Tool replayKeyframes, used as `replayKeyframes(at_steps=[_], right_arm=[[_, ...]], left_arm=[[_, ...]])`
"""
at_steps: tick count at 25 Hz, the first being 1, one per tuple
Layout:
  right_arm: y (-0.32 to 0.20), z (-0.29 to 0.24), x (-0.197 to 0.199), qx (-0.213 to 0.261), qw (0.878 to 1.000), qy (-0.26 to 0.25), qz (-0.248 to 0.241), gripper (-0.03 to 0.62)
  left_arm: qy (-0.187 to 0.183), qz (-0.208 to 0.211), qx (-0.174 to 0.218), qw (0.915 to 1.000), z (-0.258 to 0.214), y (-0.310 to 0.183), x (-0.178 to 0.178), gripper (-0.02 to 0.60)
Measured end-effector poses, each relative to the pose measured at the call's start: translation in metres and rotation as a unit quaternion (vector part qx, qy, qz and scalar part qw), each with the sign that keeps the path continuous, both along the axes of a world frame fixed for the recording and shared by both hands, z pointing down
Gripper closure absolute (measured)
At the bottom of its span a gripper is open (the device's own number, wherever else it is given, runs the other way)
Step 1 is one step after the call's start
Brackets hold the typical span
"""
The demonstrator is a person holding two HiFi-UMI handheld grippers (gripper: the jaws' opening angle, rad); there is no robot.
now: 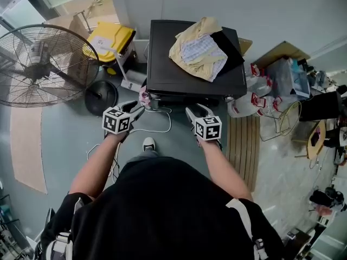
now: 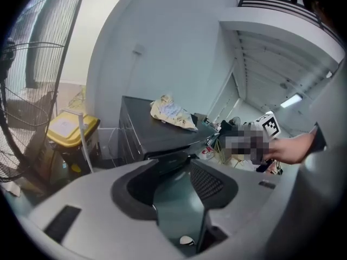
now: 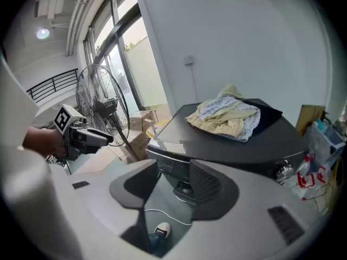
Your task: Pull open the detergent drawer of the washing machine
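Note:
The dark washing machine (image 1: 162, 64) stands against the wall with a heap of pale clothes (image 1: 199, 49) on its lid. Its detergent drawer front (image 3: 167, 164) is a panel at the upper left of the machine's face; it also shows between the left jaws as drawer front (image 2: 172, 157). My left gripper (image 1: 136, 110) hovers just before that corner, open and empty. My right gripper (image 1: 192, 112) hangs before the front's middle, also open with nothing between its fingers. Whether the drawer stands out from the face I cannot tell.
A big floor fan (image 1: 38, 64) stands to the left, with a yellow-lidded bin (image 1: 111, 39) behind it. A white cable (image 1: 157, 129) lies on the floor by the person's shoe (image 1: 148, 144). Bottles (image 1: 249, 99) and a wooden slat mat (image 1: 242, 145) are on the right.

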State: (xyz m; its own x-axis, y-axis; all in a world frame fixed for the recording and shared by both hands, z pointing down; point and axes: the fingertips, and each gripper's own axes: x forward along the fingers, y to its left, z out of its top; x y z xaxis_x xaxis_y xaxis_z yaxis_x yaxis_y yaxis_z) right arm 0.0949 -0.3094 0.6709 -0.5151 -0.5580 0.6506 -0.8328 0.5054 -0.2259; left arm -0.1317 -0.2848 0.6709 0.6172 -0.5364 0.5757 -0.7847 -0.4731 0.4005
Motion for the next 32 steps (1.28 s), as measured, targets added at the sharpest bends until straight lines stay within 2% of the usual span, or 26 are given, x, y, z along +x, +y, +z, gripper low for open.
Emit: replayKeyframes(at_steps=[14,32], right_arm=[[-0.017,0.038,-0.013,-0.031,0.999,0.009,0.006,0.407],[-0.042,0.081,-0.024,-0.062,0.998,0.019,0.014,0.418]], left_arm=[[-0.008,0.024,-0.027,0.9993,0.038,-0.018,0.007,0.397],[-0.009,0.035,-0.054,0.9979,0.082,-0.054,0.012,0.410]])
